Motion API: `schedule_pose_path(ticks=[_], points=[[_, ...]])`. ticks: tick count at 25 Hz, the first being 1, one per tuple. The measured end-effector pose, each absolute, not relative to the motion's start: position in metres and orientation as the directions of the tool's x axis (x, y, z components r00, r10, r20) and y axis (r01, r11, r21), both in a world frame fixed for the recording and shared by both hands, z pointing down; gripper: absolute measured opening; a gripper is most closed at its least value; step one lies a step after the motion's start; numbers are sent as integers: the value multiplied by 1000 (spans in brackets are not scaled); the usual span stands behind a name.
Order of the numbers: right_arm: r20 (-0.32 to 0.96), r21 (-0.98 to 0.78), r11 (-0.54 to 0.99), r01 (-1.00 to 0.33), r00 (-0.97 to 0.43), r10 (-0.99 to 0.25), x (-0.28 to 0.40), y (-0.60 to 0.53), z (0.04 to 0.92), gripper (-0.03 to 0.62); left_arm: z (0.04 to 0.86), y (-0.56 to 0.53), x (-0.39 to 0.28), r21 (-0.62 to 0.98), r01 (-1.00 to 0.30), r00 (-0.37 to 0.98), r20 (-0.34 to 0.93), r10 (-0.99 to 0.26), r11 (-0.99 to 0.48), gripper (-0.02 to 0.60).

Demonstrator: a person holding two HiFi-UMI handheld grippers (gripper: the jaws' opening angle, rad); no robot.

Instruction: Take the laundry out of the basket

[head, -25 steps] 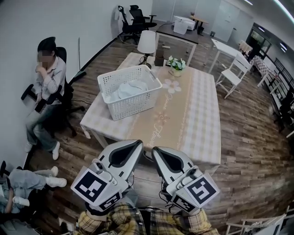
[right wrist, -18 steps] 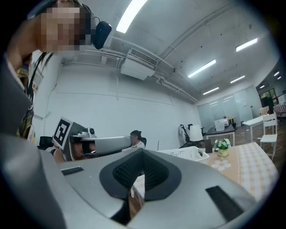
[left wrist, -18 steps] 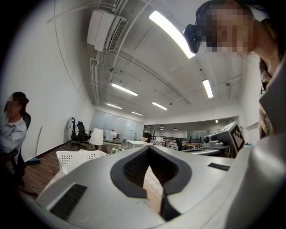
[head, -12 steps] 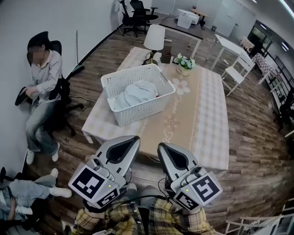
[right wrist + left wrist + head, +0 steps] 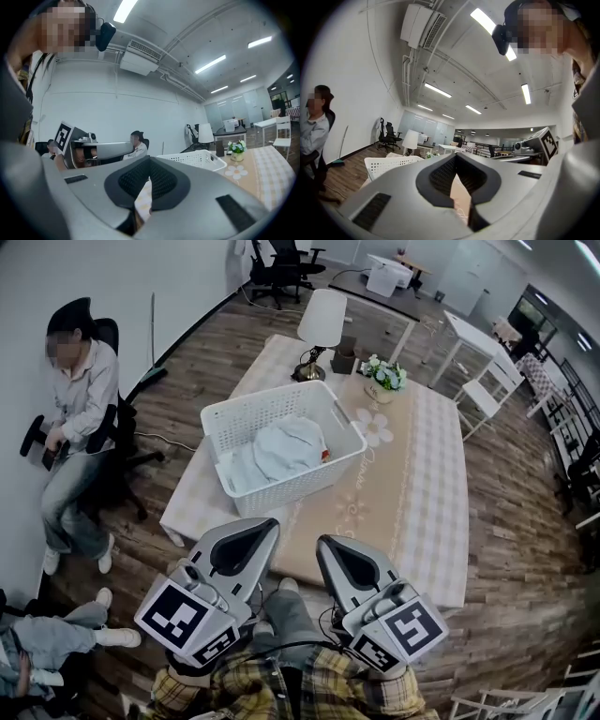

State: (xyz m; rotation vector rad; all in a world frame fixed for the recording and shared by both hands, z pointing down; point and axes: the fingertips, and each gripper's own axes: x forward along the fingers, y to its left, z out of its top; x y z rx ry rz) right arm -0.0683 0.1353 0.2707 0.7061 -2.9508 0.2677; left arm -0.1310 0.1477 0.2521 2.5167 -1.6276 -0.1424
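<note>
Both grippers have come forward toward the bench (image 5: pixel 412 512) since the earlier frames, so the basket now looks larger and nearer to their tips, and the seated person (image 5: pixel 75 418) by the left wall has lowered a hand from the face to the lap. A checked cloth with a beige floral runner covers the bench. The white perforated laundry basket (image 5: pixel 281 493) stands on the bench's left half, nearer the near-left corner than the far one and turned slightly askew to the edges. Inside it lies the laundry (image 5: pixel 281 451), a pale blue-grey heap that fills most of the bottom and stays below the rim, with a small red tag (image 5: pixel 325 456) at its right side. A table lamp (image 5: pixel 319 324) with a white shade stands at the far-left corner. The left gripper (image 5: pixel 270 524) and the right gripper (image 5: pixel 323 542) are held side by side, short of the basket, their tips at the near edge of the bench. Each gripper's own view shows its fingers closed together with nothing held between them. A small pot of white flowers (image 5: pixel 384 381) sits by the far edge, just right of the lamp and well apart from the basket.
</note>
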Motion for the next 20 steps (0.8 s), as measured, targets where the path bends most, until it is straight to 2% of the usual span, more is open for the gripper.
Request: schedule_pose_path(ticks=[10,20], points=[[139,-163,898,-410,-910,-390,-100,45,272,-5,253,58,-152,159,-914,380,17,-925,-373,11],[128,-160,918,-362,-930,-344,-103,-24,265,-5,247,-6,-157,141,-933,338,33,-941,-330,11]])
